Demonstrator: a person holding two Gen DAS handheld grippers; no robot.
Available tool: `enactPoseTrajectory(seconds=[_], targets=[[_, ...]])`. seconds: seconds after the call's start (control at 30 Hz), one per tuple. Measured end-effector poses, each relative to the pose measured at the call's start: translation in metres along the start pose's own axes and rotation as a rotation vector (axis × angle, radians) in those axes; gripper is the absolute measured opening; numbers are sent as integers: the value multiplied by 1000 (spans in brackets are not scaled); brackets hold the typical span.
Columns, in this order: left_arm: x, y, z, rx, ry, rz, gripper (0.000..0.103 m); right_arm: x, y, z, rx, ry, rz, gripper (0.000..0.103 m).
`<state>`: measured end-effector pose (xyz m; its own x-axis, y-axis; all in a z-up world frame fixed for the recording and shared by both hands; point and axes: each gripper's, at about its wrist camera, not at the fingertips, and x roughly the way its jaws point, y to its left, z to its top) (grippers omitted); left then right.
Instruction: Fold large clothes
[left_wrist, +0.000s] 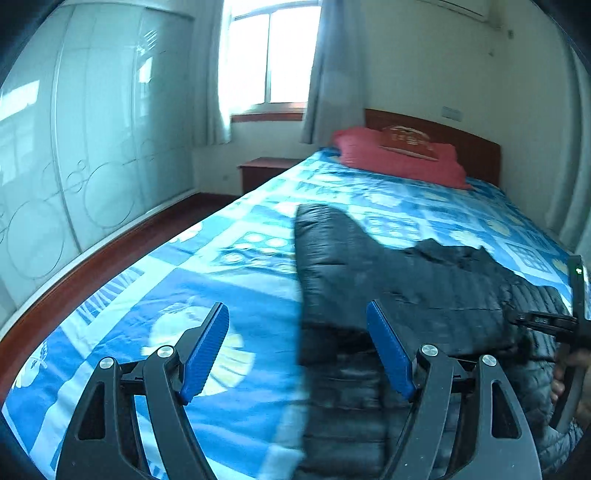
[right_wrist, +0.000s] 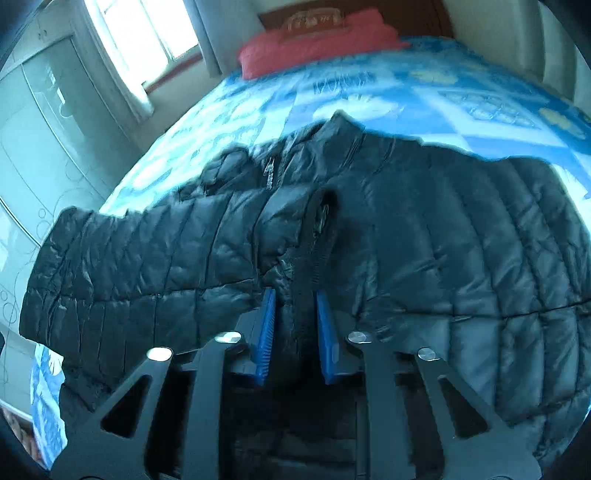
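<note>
A black quilted puffer jacket (left_wrist: 399, 280) lies on the blue patterned bedspread (left_wrist: 221, 266). My left gripper (left_wrist: 297, 317) is open and empty, hovering over the jacket's left edge where it meets the bedspread. In the right wrist view the jacket (right_wrist: 443, 229) fills the frame, one sleeve (right_wrist: 122, 251) stretched to the left. My right gripper (right_wrist: 295, 299) is shut on the jacket's front zipper edge, the fabric pinched between its blue pads (right_wrist: 267, 325). The right gripper also shows at the right edge of the left wrist view (left_wrist: 546, 321).
A red pillow (left_wrist: 399, 158) lies at the wooden headboard (left_wrist: 476, 151). A glossy white wardrobe (left_wrist: 85, 147) lines the left wall, with a strip of wooden floor (left_wrist: 122, 243) beside the bed. A nightstand (left_wrist: 266, 171) stands under the window (left_wrist: 269, 55).
</note>
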<state>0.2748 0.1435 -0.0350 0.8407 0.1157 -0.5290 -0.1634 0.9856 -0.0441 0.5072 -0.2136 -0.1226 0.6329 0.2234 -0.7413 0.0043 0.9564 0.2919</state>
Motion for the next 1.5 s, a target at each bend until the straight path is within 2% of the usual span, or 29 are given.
enactPoseTrajectory(seconds=[0.1,0.23,0.33,0.47,0.53,0.67,0.8,0.93,1.0,1.13,1.2,1.23,1.33,1.43,1.5], targets=[[7,9,1,-19,18,-7,76,-31,-5,5,-41,-87,-47,17],[19,1,2,-20,33,-35,76,-71,-43,11,-46,-172,-151,17],[34,-13,3,5,55,-52,76,-77,-82,12,-33,-154,-235,17],[55,-32,1,21,82,-78,76,-57,-125,1,12,-75,-300,17],[66,-45,0,46,101,-85,76,-44,-137,-5,36,-37,-290,18],[83,-60,0,93,124,-83,76,-46,-136,-13,1,-42,-312,19],[99,-62,6,79,138,-90,76,-57,-134,-11,29,-43,-320,21],[111,-64,9,70,157,-94,76,-80,-123,-1,35,-137,-351,33],[115,-67,11,87,152,-84,76,-84,-115,3,33,-168,-299,33],[130,-69,10,93,167,-62,76,-59,-100,5,-14,-113,-210,33],[143,-70,5,94,206,-38,76,-33,-104,0,-26,-38,-264,33],[154,-71,1,105,248,-25,76,-21,-109,-5,-22,3,-263,33],[177,-78,-13,154,323,-14,76,-16,-113,-11,-38,-13,-248,32],[171,-81,-10,173,318,-12,73,-22,-109,-6,-18,-3,-252,32],[158,-79,-2,175,314,-8,72,-34,-104,0,-6,-29,-242,32]])
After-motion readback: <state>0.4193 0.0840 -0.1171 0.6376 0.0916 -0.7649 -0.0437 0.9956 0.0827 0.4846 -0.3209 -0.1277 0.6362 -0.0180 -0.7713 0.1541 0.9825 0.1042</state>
